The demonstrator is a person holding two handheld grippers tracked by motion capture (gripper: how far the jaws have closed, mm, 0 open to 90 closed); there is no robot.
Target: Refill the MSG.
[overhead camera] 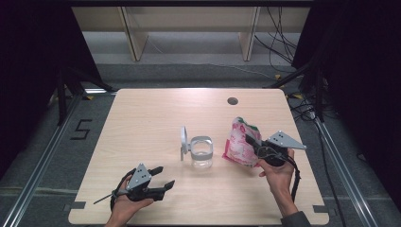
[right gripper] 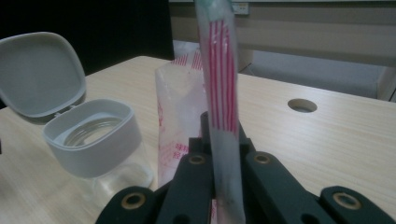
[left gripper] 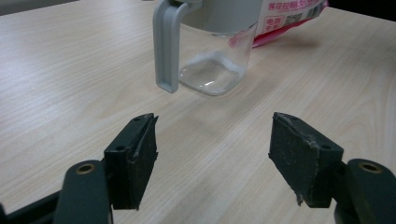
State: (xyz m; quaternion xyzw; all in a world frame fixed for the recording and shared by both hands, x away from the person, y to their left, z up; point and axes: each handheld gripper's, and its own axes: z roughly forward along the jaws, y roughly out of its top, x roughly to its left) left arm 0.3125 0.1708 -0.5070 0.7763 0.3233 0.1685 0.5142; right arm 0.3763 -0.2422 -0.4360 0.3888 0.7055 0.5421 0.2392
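Right gripper [right gripper: 219, 154] is pinching the pink bag [overhead camera: 241, 142] just right of the jar [overhead camera: 202, 152]; its own view catches the flipped-up lid [right gripper: 39, 72]. Left gripper [left gripper: 212, 154] sits spread wide, nothing between its jaws.

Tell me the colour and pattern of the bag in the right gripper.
The bag is white with pink-red stripes and print; the right gripper view shows it best.

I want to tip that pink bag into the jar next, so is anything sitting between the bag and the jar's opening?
Nothing visible does. The pink bag, pinched in the right tongs, sits just right of the clear jar. The jar's lid is flipped open on the far side from the bag, and the mouth looks uncovered.
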